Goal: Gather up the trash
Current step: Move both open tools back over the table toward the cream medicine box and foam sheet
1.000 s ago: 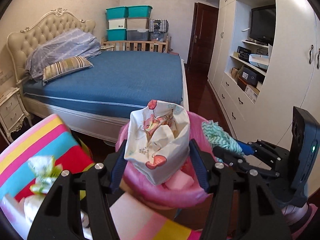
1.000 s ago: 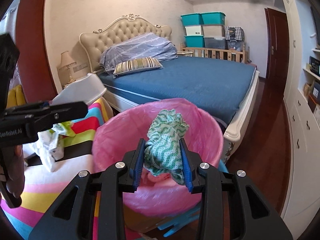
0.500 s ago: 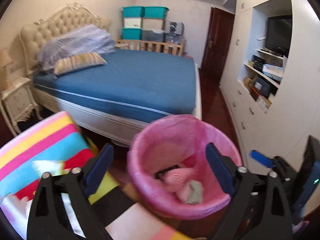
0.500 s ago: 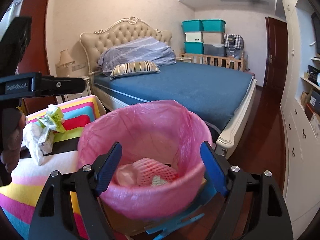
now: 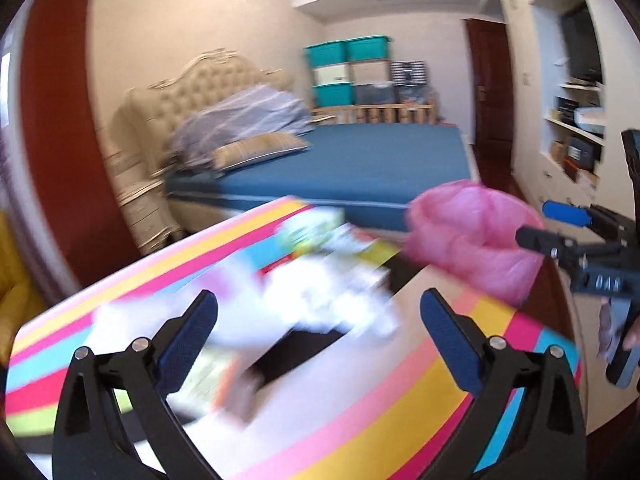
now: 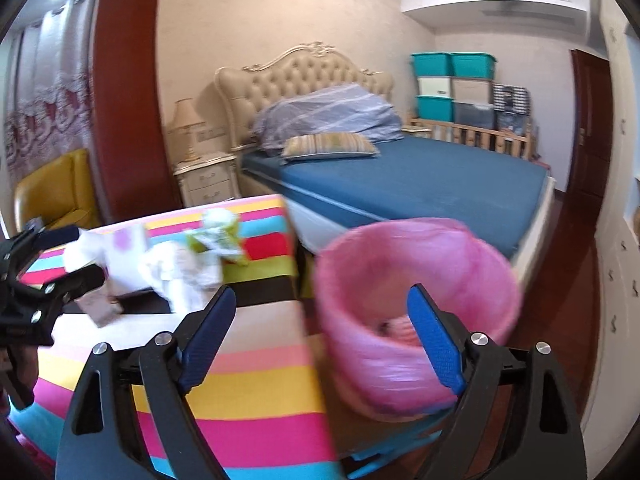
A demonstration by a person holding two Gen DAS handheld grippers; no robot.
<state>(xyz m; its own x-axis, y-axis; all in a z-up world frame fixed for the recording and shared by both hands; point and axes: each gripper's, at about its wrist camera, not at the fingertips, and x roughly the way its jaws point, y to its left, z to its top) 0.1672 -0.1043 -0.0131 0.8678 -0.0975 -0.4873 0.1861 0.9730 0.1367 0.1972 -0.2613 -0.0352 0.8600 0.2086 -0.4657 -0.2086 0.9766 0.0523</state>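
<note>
Left gripper [image 5: 318,330]: fingers spread wide, having just been opening, nothing between the pads. The trash pile [image 5: 320,292], blurred white crumpled paper with a green-and-white wrapper, lies on the striped tabletop [image 5: 400,392] just ahead of and between the two fingertips, not touched.

Right gripper [image 6: 318,334]: fingers likewise apart, just opened, empty. The pink-lined bin [image 6: 416,280] stands beyond the right finger, beside the tabletop's edge; the same trash pile [image 6: 176,264] lies to the left of the left finger.

Count: one bin, one heap of several scraps, too blurred to number, and two grippers. Pink and pale items sit at the bin's bottom.
</note>
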